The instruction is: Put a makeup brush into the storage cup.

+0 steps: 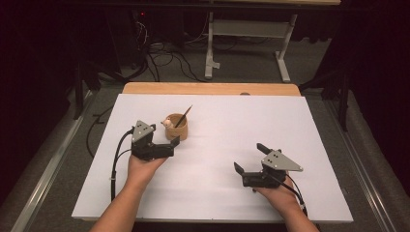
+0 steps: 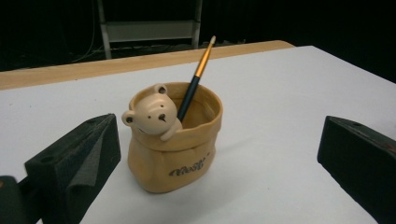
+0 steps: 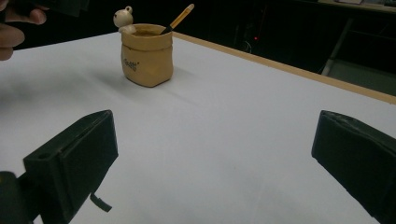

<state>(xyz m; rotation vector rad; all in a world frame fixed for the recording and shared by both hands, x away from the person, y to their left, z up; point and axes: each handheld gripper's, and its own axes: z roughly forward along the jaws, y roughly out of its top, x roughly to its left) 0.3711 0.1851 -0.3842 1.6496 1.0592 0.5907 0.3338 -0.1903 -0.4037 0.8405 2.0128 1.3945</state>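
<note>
Left gripper (image 1: 167,140) sits just at seven o'clock of the cup (image 1: 177,126), jaws spread wide and gripping nothing. The cup stands upright on the white table (image 1: 217,193), left of centre, a bear figure (image 2: 152,114) on its rim, a brush (image 2: 196,79) leaning out toward one o'clock. Right gripper (image 1: 250,159) rests well apart at four o'clock, jaws spread, bare table ahead of it.

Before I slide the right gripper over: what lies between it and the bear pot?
Only bare white table between right gripper and bear pot, per the right gripper view.
</note>
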